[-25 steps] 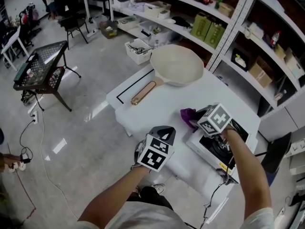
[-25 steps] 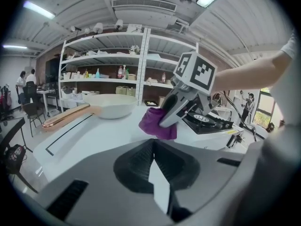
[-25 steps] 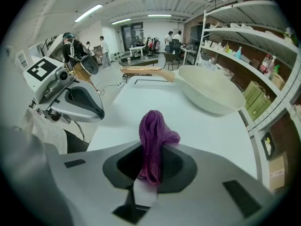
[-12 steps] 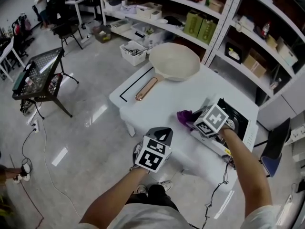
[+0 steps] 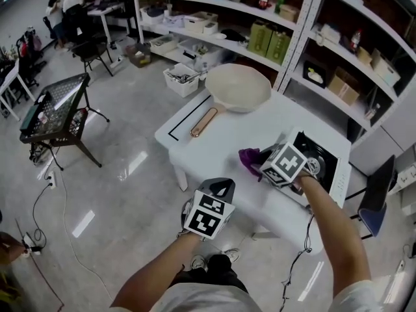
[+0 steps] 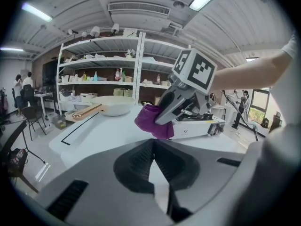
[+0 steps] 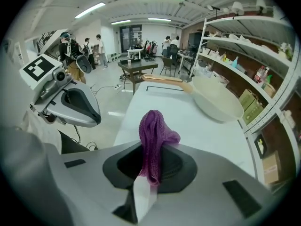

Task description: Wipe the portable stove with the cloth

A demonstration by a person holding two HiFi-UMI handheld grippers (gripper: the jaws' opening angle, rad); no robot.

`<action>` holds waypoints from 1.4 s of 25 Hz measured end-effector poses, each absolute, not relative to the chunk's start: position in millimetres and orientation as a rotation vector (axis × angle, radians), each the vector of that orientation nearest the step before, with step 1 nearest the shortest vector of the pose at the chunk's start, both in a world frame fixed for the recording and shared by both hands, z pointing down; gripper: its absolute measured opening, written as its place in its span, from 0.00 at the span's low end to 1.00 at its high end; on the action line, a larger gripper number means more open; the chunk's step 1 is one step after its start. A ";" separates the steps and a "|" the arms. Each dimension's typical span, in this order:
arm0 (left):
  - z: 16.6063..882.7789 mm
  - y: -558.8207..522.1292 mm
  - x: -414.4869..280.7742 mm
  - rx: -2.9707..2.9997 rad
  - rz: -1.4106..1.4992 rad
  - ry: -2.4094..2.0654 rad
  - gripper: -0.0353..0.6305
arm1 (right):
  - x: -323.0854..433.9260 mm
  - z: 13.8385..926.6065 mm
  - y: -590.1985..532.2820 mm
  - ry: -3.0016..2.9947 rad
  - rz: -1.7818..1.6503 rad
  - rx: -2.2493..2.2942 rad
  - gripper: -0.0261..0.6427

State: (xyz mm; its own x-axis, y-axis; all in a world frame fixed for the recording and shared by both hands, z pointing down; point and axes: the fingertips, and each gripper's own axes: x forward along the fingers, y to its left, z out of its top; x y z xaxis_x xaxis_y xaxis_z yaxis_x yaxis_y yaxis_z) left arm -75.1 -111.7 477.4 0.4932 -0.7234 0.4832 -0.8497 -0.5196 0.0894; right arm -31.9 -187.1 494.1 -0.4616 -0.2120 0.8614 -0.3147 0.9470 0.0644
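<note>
The crumpled purple cloth (image 7: 153, 135) is clamped in the right gripper (image 5: 263, 162), centre right, for wiping the white portable stove (image 5: 330, 168); the left gripper (image 6: 153, 149) is closed on nothing.

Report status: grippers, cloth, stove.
Right gripper shut on purple cloth, at portable stove edge. Left gripper shut, empty, back from stove. Pan far side, not obstructing.

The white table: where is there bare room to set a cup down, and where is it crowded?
The widest bare patch of the table is its middle, between the pan and the purple cloth. The near-left edge, from the pan's handle towards the left gripper, is bare too. Crowded: the right end, with the portable stove, cloth and right gripper.
</note>
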 end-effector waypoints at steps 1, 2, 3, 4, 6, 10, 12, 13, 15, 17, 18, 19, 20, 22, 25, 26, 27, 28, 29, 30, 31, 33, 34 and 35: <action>475.4 -109.9 -75.2 2.430 0.563 -1.323 0.06 | -32.8 493.6 -183.2 -2.071 0.127 0.370 0.13; 473.9 -108.2 -75.4 2.432 0.563 -1.322 0.06 | -33.3 493.2 -178.8 -2.076 0.134 0.367 0.13; 473.0 -106.4 -76.3 2.433 0.563 -1.321 0.06 | -33.6 492.3 -174.4 -2.083 0.143 0.367 0.13; 472.5 -104.7 -77.7 2.432 0.563 -1.319 0.06 | -34.2 490.8 -170.2 -2.094 0.150 0.374 0.13; 471.8 -101.8 -79.8 2.434 0.562 -1.313 0.06 | -34.5 485.1 -162.5 -2.129 0.163 0.408 0.13; 463.3 -102.6 -73.2 2.473 0.559 -1.284 0.06 | -21.8 465.6 -150.1 -2.231 0.181 0.550 0.13; 457.5 -106.3 -64.2 2.507 0.560 -1.258 0.06 | -9.2 452.9 -145.2 -2.287 0.204 0.647 0.13; 454.9 -107.6 -58.9 2.525 0.560 -1.242 0.06 | -1.6 447.5 -141.9 -2.309 0.223 0.699 0.13; 450.5 -109.2 -47.2 2.556 0.557 -1.206 0.06 | 15.7 438.8 -133.2 -2.343 0.268 0.797 0.13; 445.9 -110.7 -34.3 2.586 0.552 -1.172 0.06 | 35.5 430.7 -123.5 -2.367 0.307 0.891 0.13; 443.4 -111.2 -27.8 2.600 0.551 -1.158 0.06 | 46.4 426.3 -118.6 -2.374 0.319 0.941 0.13; 440.8 -111.2 -21.2 2.614 0.550 -1.143 0.06 | 58.0 421.2 -113.6 -2.379 0.325 0.994 0.13; 438.2 -110.8 -14.5 2.627 0.549 -1.128 0.06 | 70.1 415.4 -108.6 -2.384 0.327 1.050 0.13; 433.3 -109.4 -0.1 2.651 0.544 -1.100 0.06 | 95.5 403.0 -98.3 -2.390 0.321 1.158 0.13; 426.6 -106.7 20.2 2.686 0.541 -1.063 0.06 | 130.3 388.3 -81.5 -2.366 0.293 1.295 0.13; 424.3 -105.7 26.0 2.697 0.542 -1.052 0.06 | 140.4 383.8 -75.9 -2.355 0.286 1.339 0.13; 421.7 -104.8 31.5 2.707 0.541 -1.042 0.06 | 149.9 379.0 -70.3 -2.348 0.284 1.386 0.13; 418.8 -104.0 36.5 2.717 0.538 -1.034 0.06 | 158.8 373.8 -65.1 -2.345 0.287 1.437 0.13; 415.6 -103.3 41.2 2.727 0.534 -1.027 0.06 | 167.4 368.7 -60.0 -2.343 0.291 1.490 0.13; 412.6 -102.6 45.5 2.735 0.529 -1.022 0.06 | 175.9 364.1 -55.0 -2.339 0.295 1.546 0.13; 410.1 -101.9 49.2 2.741 0.523 -1.019 0.06 | 184.4 360.1 -50.2 -2.332 0.299 1.605 0.13; 405.2 -101.7 55.3 2.751 0.514 -1.017 0.06 | 200.6 353.3 -42.2 -2.315 0.308 1.720 0.13; 402.4 -102.4 58.3 2.756 0.510 -1.016 0.06 | 207.6 350.4 -39.3 -2.310 0.315 1.767 0.13; 399.7 -103.4 61.3 2.761 0.507 -1.016 0.06 | 213.5 348.1 -37.0 -2.309 0.327 1.806 0.13</action>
State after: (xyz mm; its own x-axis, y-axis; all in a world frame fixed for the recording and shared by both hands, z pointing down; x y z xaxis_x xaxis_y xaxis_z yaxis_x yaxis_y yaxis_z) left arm 61.3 -103.4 399.7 0.7127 -0.5991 0.3650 -0.6519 -0.7577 0.0294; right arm 213.5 -37.0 348.1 -0.2388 -0.9286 0.2842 -0.9709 0.2330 -0.0547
